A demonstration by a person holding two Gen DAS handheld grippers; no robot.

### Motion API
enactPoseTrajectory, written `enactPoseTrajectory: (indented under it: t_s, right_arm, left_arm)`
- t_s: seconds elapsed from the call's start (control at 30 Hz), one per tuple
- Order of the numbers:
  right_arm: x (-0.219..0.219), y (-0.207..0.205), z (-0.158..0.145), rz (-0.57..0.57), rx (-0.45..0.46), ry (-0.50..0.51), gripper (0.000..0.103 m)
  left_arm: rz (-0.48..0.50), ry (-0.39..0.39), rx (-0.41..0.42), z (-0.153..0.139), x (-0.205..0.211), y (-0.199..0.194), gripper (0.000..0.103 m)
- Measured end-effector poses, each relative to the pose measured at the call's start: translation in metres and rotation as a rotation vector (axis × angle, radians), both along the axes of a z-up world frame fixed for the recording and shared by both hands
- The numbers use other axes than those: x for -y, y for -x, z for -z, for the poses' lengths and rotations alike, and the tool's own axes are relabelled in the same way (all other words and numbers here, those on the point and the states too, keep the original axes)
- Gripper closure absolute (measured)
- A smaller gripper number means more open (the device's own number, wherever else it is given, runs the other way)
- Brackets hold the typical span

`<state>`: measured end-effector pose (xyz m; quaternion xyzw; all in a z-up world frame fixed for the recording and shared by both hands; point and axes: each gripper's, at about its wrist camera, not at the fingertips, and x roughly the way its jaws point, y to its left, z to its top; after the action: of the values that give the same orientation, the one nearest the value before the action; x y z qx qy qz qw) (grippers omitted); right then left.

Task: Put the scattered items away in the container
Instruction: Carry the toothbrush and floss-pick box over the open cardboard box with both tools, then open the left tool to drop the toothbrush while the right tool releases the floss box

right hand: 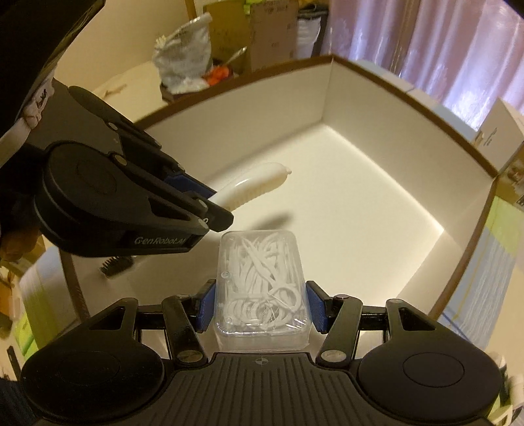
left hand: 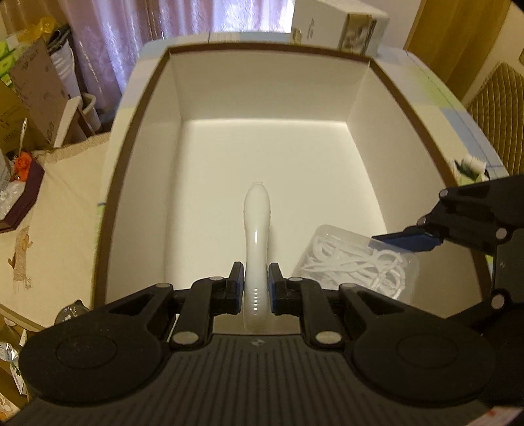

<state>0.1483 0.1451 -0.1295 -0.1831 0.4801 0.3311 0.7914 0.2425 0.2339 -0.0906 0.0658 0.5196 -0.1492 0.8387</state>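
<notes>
Fingers (left hand: 236, 284) of left gripper (left hand: 256, 281) clenched on a white curved handle (left hand: 257, 229), gripped near its ribbed end, rounded tip projecting forward above the floor of the container (left hand: 262, 91). Fingers (right hand: 205, 304) of right gripper (right hand: 261, 304) set at either side of a clear plastic case (right hand: 260, 281) filled with white floss picks; blue pads at the case walls, though contact on the right-hand pad cannot be confirmed. Both items held inside the container, handle to the left, case to the right and slightly nearer. Container: large open box, white inside, brown rim, floor otherwise bare. Printed in pale letters on the left gripper body as seen from the right wrist: "GenRobot.AI" (right hand: 160, 241), last characters partly cut off. Small dark brush (right hand: 114, 265) outside the container's near-left wall. Beyond the box on the bench (left hand: 65, 229): beige embroidered cloth, cardboard cartons with unreadable print, a crumpled plastic bag (right hand: 183, 55). Background: mauve curtains (left hand: 131, 32), a white carton (left hand: 337, 26), a quilted chair back (left hand: 494, 108).
</notes>
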Motion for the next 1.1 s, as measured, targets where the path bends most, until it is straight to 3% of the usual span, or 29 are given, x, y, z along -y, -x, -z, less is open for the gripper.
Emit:
enactPoseTrajectory:
  t_s: [0.4, 0.77, 0.83, 0.87, 0.9, 1.1]
  right_arm:
    - [-0.003, -0.011, 0.013, 0.019, -0.026, 0.034, 0.049]
    - [-0.001, -0.017, 0.007, 0.029, -0.003, 0.011, 0.049]
    - [-0.003, -0.012, 0.003, 0.027, -0.001, 0.007, 0.038]
    - [-0.001, -0.010, 0.002, 0.028, 0.010, -0.001, 0.027]
    - [0.001, -0.010, 0.001, 0.027, 0.017, -0.010, 0.024]
    - [-0.001, -0.001, -0.009, 0.031, 0.021, -0.018, 0.020]
  left_arm:
    - [0.044, -0.024, -0.046, 0.015, 0.002, -0.008, 0.091]
    - [0.037, -0.026, -0.014, 0.003, -0.001, -0.005, 0.072]
    - [0.036, -0.024, -0.005, 0.000, 0.000, -0.004, 0.067]
    - [0.034, -0.023, -0.002, -0.001, 0.000, -0.004, 0.064]
    - [0.032, -0.023, 0.002, -0.003, -0.001, -0.003, 0.058]
    - [0.030, -0.028, 0.014, -0.012, -0.002, 0.004, 0.040]
